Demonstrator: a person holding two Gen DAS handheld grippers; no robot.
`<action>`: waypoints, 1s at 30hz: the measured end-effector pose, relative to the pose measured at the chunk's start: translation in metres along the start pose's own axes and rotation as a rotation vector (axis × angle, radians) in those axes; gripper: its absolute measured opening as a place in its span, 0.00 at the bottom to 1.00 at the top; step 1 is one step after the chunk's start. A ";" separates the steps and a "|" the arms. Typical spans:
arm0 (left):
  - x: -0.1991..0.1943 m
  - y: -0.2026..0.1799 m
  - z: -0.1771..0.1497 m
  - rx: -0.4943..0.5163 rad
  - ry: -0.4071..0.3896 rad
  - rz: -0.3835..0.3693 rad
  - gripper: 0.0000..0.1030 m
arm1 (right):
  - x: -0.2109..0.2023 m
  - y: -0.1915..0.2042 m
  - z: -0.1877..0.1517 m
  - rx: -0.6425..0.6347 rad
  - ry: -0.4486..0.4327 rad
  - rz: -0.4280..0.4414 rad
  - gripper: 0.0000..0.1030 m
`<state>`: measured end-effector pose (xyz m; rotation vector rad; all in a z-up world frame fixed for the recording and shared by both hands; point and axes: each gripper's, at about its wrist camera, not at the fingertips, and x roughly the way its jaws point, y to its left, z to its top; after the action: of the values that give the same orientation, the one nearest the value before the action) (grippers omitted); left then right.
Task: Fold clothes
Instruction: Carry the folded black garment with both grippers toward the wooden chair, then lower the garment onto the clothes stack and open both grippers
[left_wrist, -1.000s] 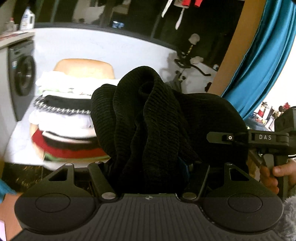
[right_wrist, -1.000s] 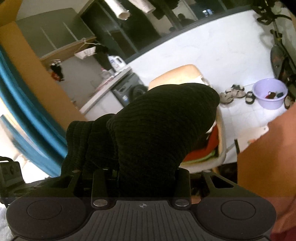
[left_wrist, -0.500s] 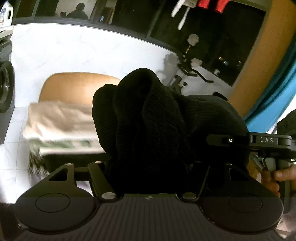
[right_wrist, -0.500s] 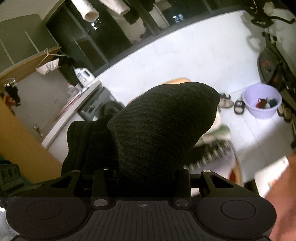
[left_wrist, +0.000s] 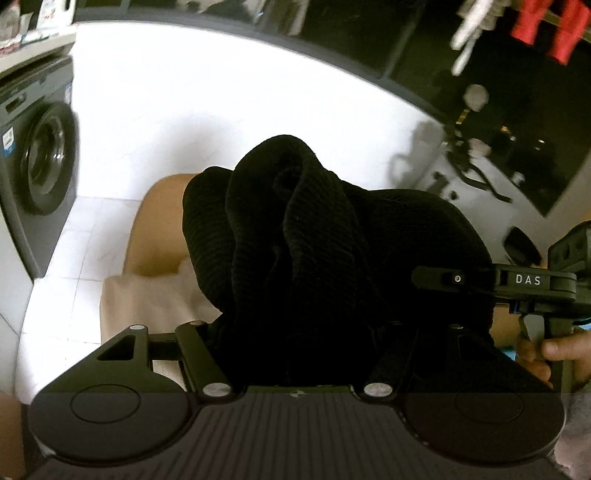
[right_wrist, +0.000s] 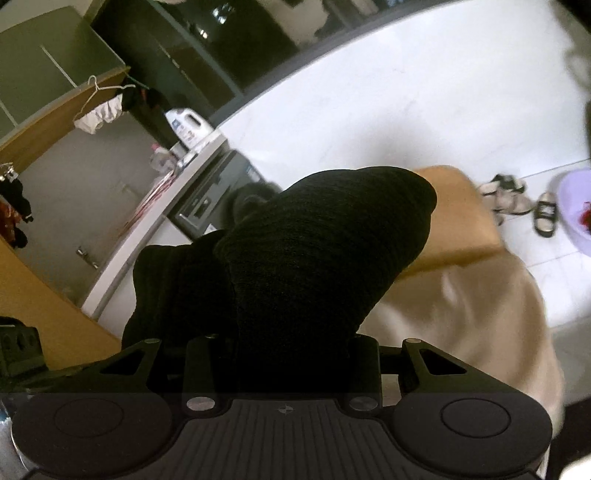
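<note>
Chair (left_wrist: 155, 225) with cream cloth (left_wrist: 147, 302) sits far and below both tongs. Knit (left_wrist: 332, 251), black, bunched, hangs between them, long axis left-right. Left gripper (left_wrist: 295, 354) and right gripper (right_wrist: 280, 354) each clamped on an end, about equally near the chair.

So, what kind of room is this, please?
Probably a home laundry area: a front-loading washing machine, a detergent bottle on the counter above it, and clothes hanging to dry overhead.
</note>
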<state>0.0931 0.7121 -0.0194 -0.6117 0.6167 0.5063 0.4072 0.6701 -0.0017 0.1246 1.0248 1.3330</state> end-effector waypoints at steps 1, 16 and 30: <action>0.012 0.006 0.009 -0.021 0.012 0.002 0.64 | 0.014 -0.007 0.017 0.004 0.015 0.012 0.34; 0.125 0.103 -0.015 -0.168 0.189 0.076 0.80 | 0.160 -0.132 0.000 0.155 0.218 -0.018 0.40; 0.065 0.053 0.011 0.201 0.066 0.127 0.91 | 0.053 -0.038 -0.040 -0.281 0.030 -0.249 0.98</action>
<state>0.1119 0.7734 -0.0751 -0.4019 0.7620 0.5367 0.4021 0.6842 -0.0764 -0.2283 0.8377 1.2376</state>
